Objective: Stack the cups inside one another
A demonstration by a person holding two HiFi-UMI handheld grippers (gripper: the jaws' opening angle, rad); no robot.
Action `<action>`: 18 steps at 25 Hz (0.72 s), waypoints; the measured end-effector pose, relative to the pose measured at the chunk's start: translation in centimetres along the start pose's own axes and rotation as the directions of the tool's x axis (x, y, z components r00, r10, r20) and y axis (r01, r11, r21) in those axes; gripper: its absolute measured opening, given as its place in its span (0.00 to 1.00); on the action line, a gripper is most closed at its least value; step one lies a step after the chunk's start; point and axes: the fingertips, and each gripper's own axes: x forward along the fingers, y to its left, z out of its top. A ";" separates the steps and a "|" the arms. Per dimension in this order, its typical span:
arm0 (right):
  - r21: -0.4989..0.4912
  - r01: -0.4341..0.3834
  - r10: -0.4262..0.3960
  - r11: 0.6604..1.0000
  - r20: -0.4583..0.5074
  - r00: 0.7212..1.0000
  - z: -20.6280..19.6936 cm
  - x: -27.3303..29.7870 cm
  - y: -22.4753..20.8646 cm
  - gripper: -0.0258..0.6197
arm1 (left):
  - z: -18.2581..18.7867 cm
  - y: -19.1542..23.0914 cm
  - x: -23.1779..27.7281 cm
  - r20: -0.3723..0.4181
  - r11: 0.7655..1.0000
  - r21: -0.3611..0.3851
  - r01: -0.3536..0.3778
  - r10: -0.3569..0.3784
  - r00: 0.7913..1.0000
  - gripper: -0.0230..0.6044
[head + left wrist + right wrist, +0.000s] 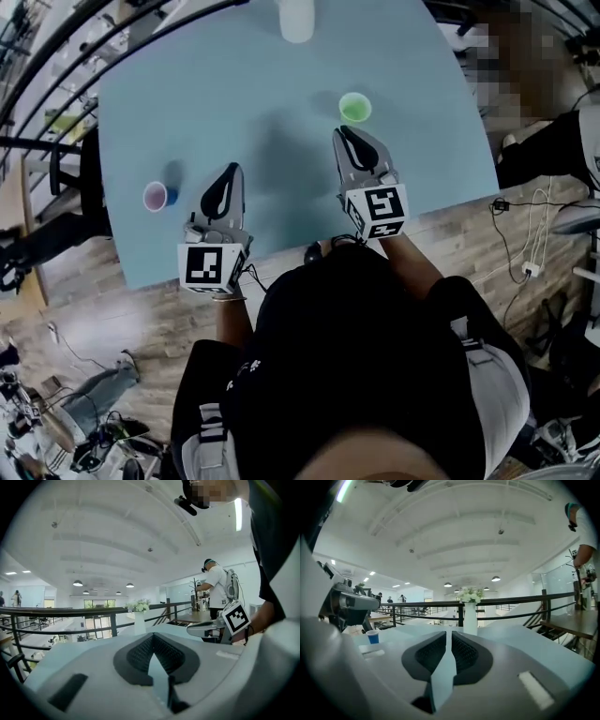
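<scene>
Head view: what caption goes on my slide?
Left gripper and right gripper over a table, green cup and blue cup apart.

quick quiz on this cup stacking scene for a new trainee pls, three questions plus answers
1. True or false: the blue cup is already nested in the green cup.
2. Which cup stands nearest the right gripper? A) blue B) green C) both equally near
3. Fill in: at the far edge of the table stands a white ____.

Key
1. False: the two cups stand apart on the table.
2. B
3. vase
</scene>
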 end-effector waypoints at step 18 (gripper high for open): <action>-0.004 0.103 -0.103 0.995 -0.104 0.989 -5.1 1.0 -8.8 0.42 | 0.2 -1.6 3.0 -0.042 1.000 0.015 0.001 -0.001 0.999 0.02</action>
